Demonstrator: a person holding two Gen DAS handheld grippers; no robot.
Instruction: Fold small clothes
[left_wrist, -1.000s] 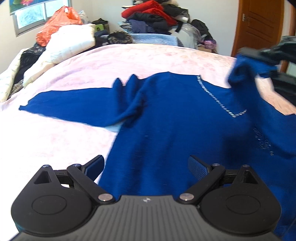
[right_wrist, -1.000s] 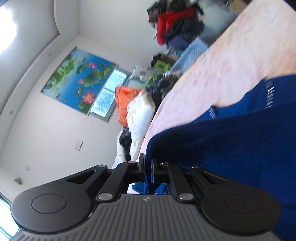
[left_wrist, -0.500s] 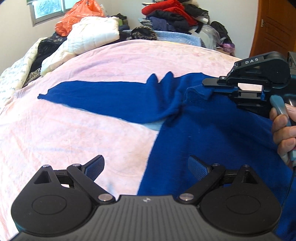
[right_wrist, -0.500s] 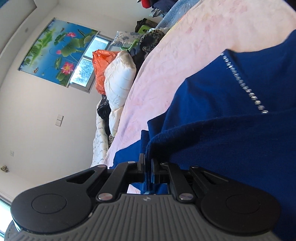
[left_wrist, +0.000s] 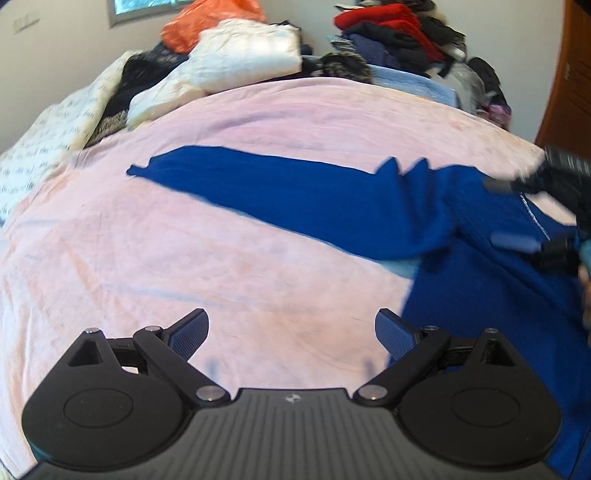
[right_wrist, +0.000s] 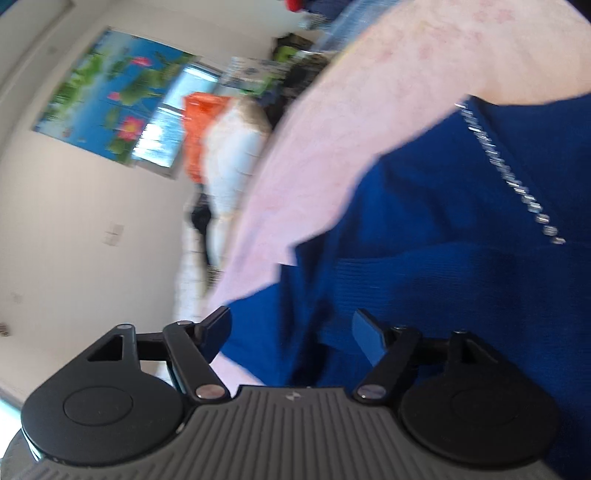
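Blue sweater (left_wrist: 461, 280) on pink bedspread (left_wrist: 184, 258), right edge cut off, left claw (left_wrist: 291, 332) apart, right claw (right_wrist: 291, 332) just opening, blurred.

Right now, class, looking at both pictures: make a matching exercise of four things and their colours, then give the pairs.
Things:
1. sweater
2. blanket
3. plastic bag
4. door

Colours:
A. pale pink
B. brown
C. deep blue
D. orange

Pairs: 1-C, 2-A, 3-D, 4-B
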